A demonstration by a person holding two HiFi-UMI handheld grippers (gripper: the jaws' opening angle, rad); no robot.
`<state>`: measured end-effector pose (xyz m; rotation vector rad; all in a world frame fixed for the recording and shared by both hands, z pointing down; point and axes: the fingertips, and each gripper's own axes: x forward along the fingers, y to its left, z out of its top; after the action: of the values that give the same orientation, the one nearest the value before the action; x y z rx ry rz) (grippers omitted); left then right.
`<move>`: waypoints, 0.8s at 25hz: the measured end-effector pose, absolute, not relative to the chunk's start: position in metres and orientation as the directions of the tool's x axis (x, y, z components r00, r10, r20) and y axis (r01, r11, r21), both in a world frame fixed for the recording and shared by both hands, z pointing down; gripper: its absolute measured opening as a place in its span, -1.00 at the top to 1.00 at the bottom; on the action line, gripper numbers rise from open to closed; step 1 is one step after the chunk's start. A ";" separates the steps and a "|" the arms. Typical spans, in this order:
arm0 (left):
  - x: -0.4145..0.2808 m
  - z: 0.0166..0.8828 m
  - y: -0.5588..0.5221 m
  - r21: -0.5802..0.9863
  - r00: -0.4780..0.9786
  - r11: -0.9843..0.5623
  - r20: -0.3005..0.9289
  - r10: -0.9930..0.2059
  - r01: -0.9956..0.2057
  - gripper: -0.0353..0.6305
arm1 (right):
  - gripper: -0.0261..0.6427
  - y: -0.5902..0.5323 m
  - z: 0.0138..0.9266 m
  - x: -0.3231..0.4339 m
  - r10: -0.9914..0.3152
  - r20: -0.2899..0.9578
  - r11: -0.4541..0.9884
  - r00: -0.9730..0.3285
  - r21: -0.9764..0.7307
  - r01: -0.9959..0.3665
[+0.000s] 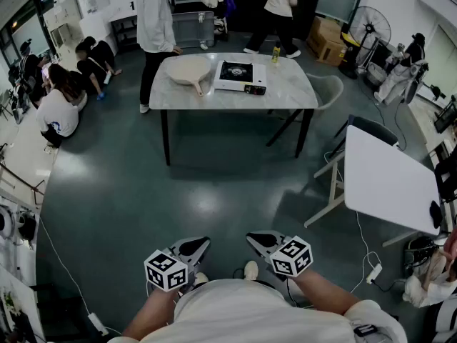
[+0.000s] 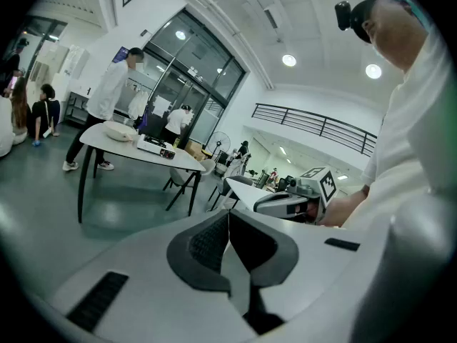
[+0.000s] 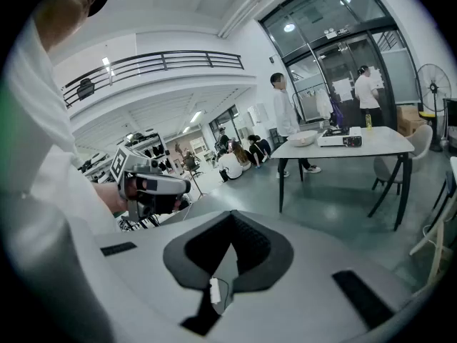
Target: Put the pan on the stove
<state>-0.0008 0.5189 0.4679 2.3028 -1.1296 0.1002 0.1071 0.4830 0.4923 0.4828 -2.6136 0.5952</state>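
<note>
While the left gripper (image 1: 194, 246) and right gripper (image 1: 261, 240) are both closed and empty, the pan (image 1: 189, 71) lies just beside the stove (image 1: 241, 76) on the table (image 1: 289, 97), well apart from both.

stove (image 1: 241, 76) knobs too small; bystander (image 1: 155, 16) cut off above

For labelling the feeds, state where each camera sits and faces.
Head view: on the person's head, facing forward and steeply down at the table with pan and stove; forearms, left gripper, right gripper show.
Left gripper view: rides that gripper, along its shut fingers; right gripper and torso show.
Right gripper view: likewise, along its shut fingers; left gripper shows.
All three share the table.
</note>
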 end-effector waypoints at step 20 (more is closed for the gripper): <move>-0.135 0.488 0.514 0.548 0.608 -0.412 0.237 -0.758 -0.728 0.83 | 0.76 0.459 0.490 -0.010 -0.252 0.464 0.840 -0.849 -0.330 -0.430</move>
<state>-0.1347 0.5143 0.4876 2.2147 -1.1659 -0.0635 -0.0096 0.4586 0.4899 0.5071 -2.6116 0.6023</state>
